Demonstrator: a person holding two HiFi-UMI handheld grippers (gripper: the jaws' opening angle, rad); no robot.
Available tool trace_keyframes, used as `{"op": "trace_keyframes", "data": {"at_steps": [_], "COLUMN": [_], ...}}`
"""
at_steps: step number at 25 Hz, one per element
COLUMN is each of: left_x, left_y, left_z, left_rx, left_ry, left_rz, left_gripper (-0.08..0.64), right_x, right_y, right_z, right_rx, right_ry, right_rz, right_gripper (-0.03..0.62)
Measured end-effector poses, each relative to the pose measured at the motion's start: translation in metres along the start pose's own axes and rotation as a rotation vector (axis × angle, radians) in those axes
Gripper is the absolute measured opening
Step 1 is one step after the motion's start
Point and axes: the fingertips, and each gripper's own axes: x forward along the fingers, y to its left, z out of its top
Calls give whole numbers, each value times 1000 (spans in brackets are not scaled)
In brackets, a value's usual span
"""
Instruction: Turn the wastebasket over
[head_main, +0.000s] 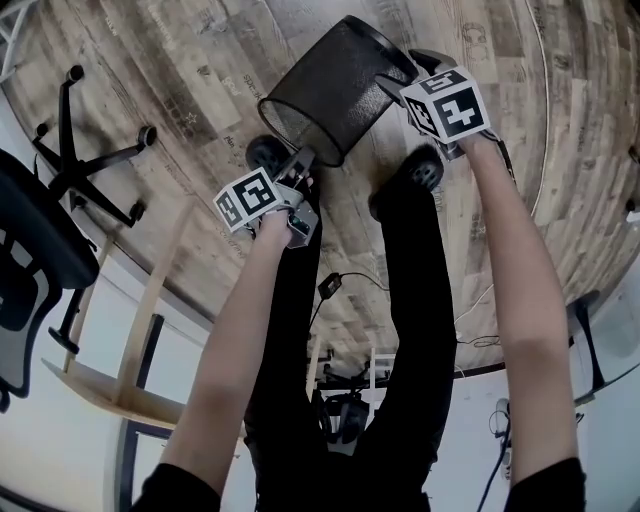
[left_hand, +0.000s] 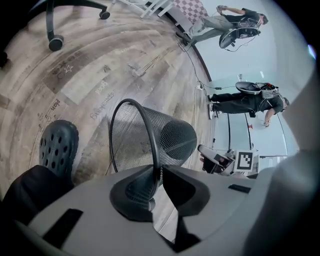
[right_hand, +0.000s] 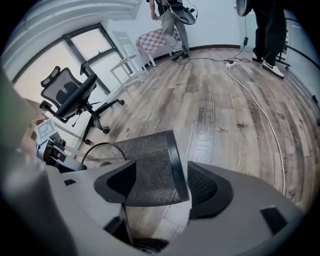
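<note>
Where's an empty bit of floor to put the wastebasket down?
Bare floor lies between the office chair and the wastebasket, and between the wastebasket and the cable. It is crowded right under it, around the shoes.
</note>
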Motion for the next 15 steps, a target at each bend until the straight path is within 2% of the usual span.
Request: {"op": "trace_keyframes", "data": {"at_steps": [2, 9, 15], "left_x": [0, -1, 3], "left_y": [0, -1, -1], "left_z": [0, 0, -3], "left_rx": [2, 27, 48], "left_ry": [4, 24, 64], "left_rz": [-3, -5, -10], "left_gripper": [60, 63, 78], "right_x": [3, 12, 15], "right_y": [-4, -1, -6], "right_z": [-4, -4, -4], "right_rx": [11, 43, 29], "right_ry": [0, -35, -23], "right_rz": [-11, 39, 44], "right_gripper": [308, 308, 307]}}
